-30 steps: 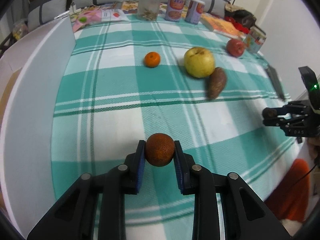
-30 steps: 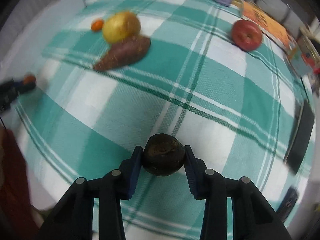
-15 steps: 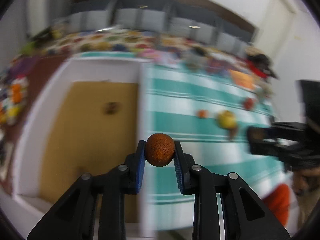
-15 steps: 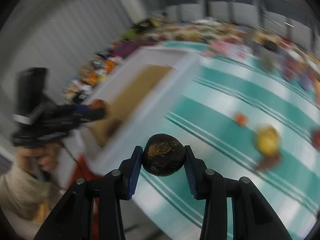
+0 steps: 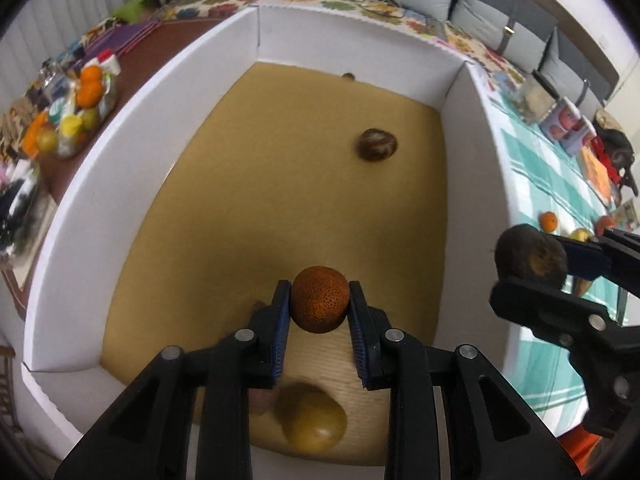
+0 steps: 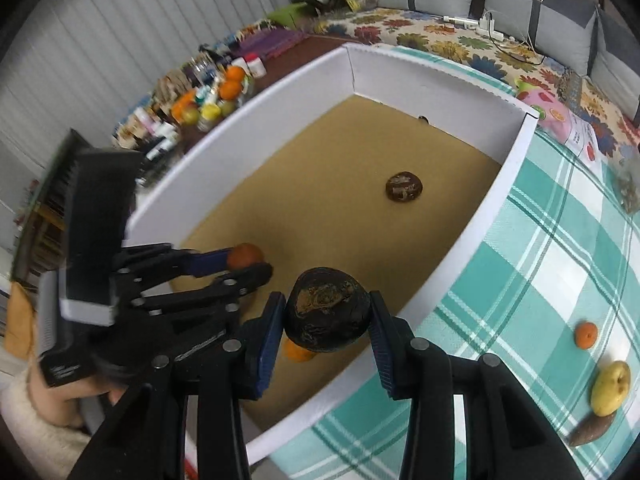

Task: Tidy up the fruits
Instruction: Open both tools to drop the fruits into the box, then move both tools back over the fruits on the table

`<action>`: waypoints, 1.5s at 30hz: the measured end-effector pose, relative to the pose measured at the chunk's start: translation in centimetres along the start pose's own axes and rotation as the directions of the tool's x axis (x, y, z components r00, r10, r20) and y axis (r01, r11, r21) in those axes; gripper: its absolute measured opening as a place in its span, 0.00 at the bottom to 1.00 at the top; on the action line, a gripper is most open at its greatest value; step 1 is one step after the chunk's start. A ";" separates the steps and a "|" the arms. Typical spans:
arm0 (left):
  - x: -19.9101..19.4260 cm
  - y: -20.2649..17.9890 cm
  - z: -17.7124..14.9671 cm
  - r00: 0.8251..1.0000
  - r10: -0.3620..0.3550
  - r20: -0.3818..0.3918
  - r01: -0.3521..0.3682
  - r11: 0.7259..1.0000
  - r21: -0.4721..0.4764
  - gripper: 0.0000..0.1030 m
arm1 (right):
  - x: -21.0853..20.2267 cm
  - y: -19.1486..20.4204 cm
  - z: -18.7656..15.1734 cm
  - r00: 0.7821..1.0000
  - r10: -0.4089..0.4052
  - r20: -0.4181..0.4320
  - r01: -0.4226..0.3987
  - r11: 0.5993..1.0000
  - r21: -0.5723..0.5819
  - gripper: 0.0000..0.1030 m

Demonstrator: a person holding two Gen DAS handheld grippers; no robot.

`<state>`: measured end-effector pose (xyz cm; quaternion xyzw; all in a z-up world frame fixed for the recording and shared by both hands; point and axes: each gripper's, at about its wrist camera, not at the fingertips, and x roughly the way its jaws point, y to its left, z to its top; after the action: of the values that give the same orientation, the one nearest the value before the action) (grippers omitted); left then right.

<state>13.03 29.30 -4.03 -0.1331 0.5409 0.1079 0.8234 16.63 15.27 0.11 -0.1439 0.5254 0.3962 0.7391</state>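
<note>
My left gripper (image 5: 319,300) hangs over the near part of a white-walled cardboard box (image 5: 352,36). Its jaws are opening, with the pads still touching a rough orange fruit (image 5: 319,306) between them. In the right wrist view, my right gripper (image 6: 326,312) is shut on a dark brown round fruit (image 6: 326,316) just inside the box's right wall (image 6: 472,232). The left gripper (image 6: 250,262) is to its left. On the box floor lie another dark fruit (image 5: 376,145), a yellow fruit (image 5: 312,420) and an orange one (image 6: 296,353).
On the green checked cloth (image 6: 520,280) right of the box lie a small orange (image 6: 586,335), a yellow apple (image 6: 610,388) and a sweet potato (image 6: 590,432). Bottles and fruit (image 6: 208,100) crowd the brown surface left of the box. A sleeve (image 6: 36,432) shows at bottom left.
Both grippers have swung left from above the checked cloth to above the box, each carrying its fruit. The wrists have rolled.
</note>
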 end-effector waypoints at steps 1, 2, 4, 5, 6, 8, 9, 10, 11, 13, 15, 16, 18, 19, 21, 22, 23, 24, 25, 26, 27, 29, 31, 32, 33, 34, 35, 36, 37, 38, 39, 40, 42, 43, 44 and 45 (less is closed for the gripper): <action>0.0 0.2 0.1 1.000 0.008 0.002 -0.008 1.000 -0.002 0.34 | 0.6 0.1 0.4 1.000 -0.003 -0.005 0.003 1.000 0.000 0.40; 0.0 0.3 0.1 1.000 0.015 0.005 -0.015 1.000 -0.005 0.40 | 0.8 0.2 0.6 1.000 -0.004 -0.007 0.004 1.000 0.001 0.41; -0.7 0.7 0.0 0.999 0.030 0.027 -0.030 0.999 -0.012 0.61 | 1.0 0.2 1.2 1.000 -0.016 0.004 0.016 1.000 0.007 0.41; -1.2 0.8 0.1 0.998 0.042 0.049 -0.041 0.999 -0.016 0.62 | 0.8 0.3 1.3 1.000 -0.021 0.018 0.020 1.000 0.015 0.41; -1.8 1.0 0.2 0.996 0.048 0.070 -0.046 0.999 -0.019 0.63 | 0.3 0.2 1.4 0.999 -0.019 0.037 0.018 1.000 0.024 0.41; -3.1 1.3 0.4 0.993 0.040 0.109 -0.037 0.999 -0.033 0.65 | -1.3 -0.3 1.3 0.995 -0.013 0.095 0.008 0.999 0.046 0.41; -4.0 1.2 0.4 0.990 0.031 0.138 -0.026 0.999 -0.039 0.71 | -2.0 -0.5 1.2 0.993 -0.015 0.120 0.009 0.999 0.050 0.41; -5.1 0.8 0.4 0.985 0.025 0.173 -0.018 0.999 -0.041 0.76 | -3.0 -0.8 0.8 0.988 -0.020 0.150 0.012 0.999 0.053 0.42; -6.0 0.3 0.3 0.978 0.022 0.206 -0.014 0.999 -0.038 0.78 | -4.0 -1.1 0.3 0.983 -0.028 0.179 0.018 0.998 0.058 0.42; -7.8 -1.3 0.0 0.965 0.001 0.263 0.004 1.000 -0.016 0.79 | -5.8 -2.2 -1.3 0.973 -0.046 0.228 0.030 0.997 0.073 0.48; -9.1 -3.6 -0.8 0.953 -0.047 0.298 0.043 0.999 0.020 0.80 | -7.3 -3.9 -3.8 0.962 -0.077 0.263 0.052 0.994 0.099 0.68; -9.4 -4.5 -1.0 0.950 -0.067 0.306 0.060 0.998 0.035 0.80 | -7.9 -4.6 -4.9 0.957 -0.096 0.273 0.067 0.992 0.111 0.90; -10.1 -7.3 -2.3 0.940 -0.124 0.318 0.103 0.991 0.083 0.80 | -9.1 -6.6 -8.2 0.941 -0.145 0.306 0.106 0.984 0.140 1.00; -10.2 -8.8 -3.0 0.936 -0.153 0.317 0.124 0.986 0.110 0.81 | -9.6 -7.7 -10.1 0.934 -0.179 0.309 0.134 0.978 0.160 1.00; -10.0 -12.1 -4.6 0.931 -0.213 0.298 0.170 0.972 0.163 0.82 | -10.3 -10.5 -14.2 0.923 -0.249 0.295 0.191 0.958 0.213 1.00; -9.7 -13.8 -5.3 0.928 -0.244 0.281 0.196 0.962 0.189 0.82 | -10.5 -11.6 -15.8 0.917 -0.275 0.290 0.210 0.949 0.235 1.00; -9.2 -15.6 -6.1 0.926 -0.271 0.261 0.218 0.952 0.215 0.82 | -10.7 -13.1 -18.0 0.907 -0.313 0.281 0.240 0.933 0.267 1.00; -8.6 -17.5 -7.0 0.925 -0.296 0.237 0.238 0.940 0.246 0.82 | -10.9 -14.6 -19.8 0.899 -0.348 0.267 0.268 0.917 0.294 1.00; -7.7 -19.3 -7.7 0.927 -0.310 0.212 0.248 0.929 0.274 0.82 | -11.0 -16.1 -21.8 0.888 -0.389 0.246 0.304 0.897 0.322 1.00; -6.5 -21.3 -8.7 0.931 -0.316 0.181 0.252 0.918 0.307 0.82 | -10.9 -17.6 -23.7 0.876 -0.430 0.217 0.341 0.873 0.349 1.00; -5.4 -23.2 -9.6 0.934 -0.321 0.157 0.255 0.906 0.337 0.82 | -10.8 -19.0 -25.4 0.867 -0.461 0.191 0.371 0.851 0.372 1.00; -3.3 -26.1 -11.1 0.937 -0.328 0.119 0.260 0.885 0.386 0.82 | -10.6 -21.8 -28.9 0.847 -0.514 0.139 0.419 0.804 0.422 1.00; -1.3 -28.3 -12.0 0.941 -0.327 0.083 0.264 0.867 0.423 0.82 | -10.5 -24.3 -31.7 0.829 -0.551 0.092 0.455 0.761 0.462 1.00; -0.1 -29.3 -12.4 0.945 -0.322 0.064 0.263 0.858 0.441 0.82 | -10.4 -25.3 -33.1 0.819 -0.569 0.072 0.473 0.741 0.477 1.00; 0.6 -30.0 -12.7 0.947 -0.316 0.055 0.260 0.855 0.449 0.82 | -10.4 -26.2 -34.0 0.811 -0.583 0.058 0.486 0.724 0.490 1.00; 1.4 -30.7 -13.0 0.949 -0.310 0.050 0.255 0.853 0.455 0.82 | -10.5 -27.1 -34.8 0.803 -0.594 0.046 0.495 0.708 0.503 1.00; 2.1 -31.1 -13.0 0.951 -0.306 0.046 0.253 0.854 0.454 0.82 | -10.5 -28.0 -35.3 0.796 -0.604 0.035 0.502 0.692 0.518 1.00; 2.9 -31.4 -12.7 0.953 -0.300 0.045 0.249 0.858 0.449 0.82 | -10.5 -28.7 -35.7 0.790 -0.613 0.028 0.507 0.677 0.533 1.00; 3.6 -31.6 -12.4 0.955 -0.291 0.049 0.240 0.865 0.441 0.82 | -10.6 -29.4 -36.0 0.784 -0.621 0.023 0.511 0.666 0.544 1.00; 4.1 -31.6 -12.3 0.957 -0.286 0.055 0.235 0.870 0.433 0.82 | -10.7 -29.9 -36.2 0.776 -0.630 0.021 0.515 0.653 0.555 1.00; 4.7 -31.7 -12.0 0.958 -0.281 0.063 0.229 0.876 0.425 0.82 | -10.8 -30.3 -36.2 0.770 -0.637 0.021 0.517 0.643 0.565 1.00; 5.2 -31.9 -11.8 0.960 -0.272 0.070 0.219 0.881 0.419 0.82 | -10.9 -30.8 -36.2 0.766 -0.642 0.023 0.515 0.635 0.576 1.00; 6.0 -32.0 -11.4 0.962 -0.260 0.082 0.205 0.887 0.413 0.82 | -10.8 -31.5 -36.2 0.761 -0.648 0.023 0.513 0.624 0.590 1.00; 6.3 -32.1 -11.3 0.963 -0.256 0.086 0.199 0.888 0.415 0.82 | -10.7 -31.8 -36.2 0.759 -0.650 0.023 0.513 0.620 0.593 1.00; 6.5 -32.1 -11.3 0.963 -0.251 0.098 0.188 0.887 0.422 0.82 | -10.6 -32.1 -36.3 0.760 -0.650 0.023 0.510 0.618 0.599 1.00; 6.7 -32.4 -11.3 0.962 -0.246 0.119 0.172 0.882 0.438 0.82 | -10.5 -32.5 -36.4 0.764 -0.645 0.026 0.500 0.617 0.608 1.00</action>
<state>16.31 -4.73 -11.14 0.0008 0.4609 -0.0907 0.8828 15.04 -33.10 -11.89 -0.0288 0.4496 -0.0231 0.8925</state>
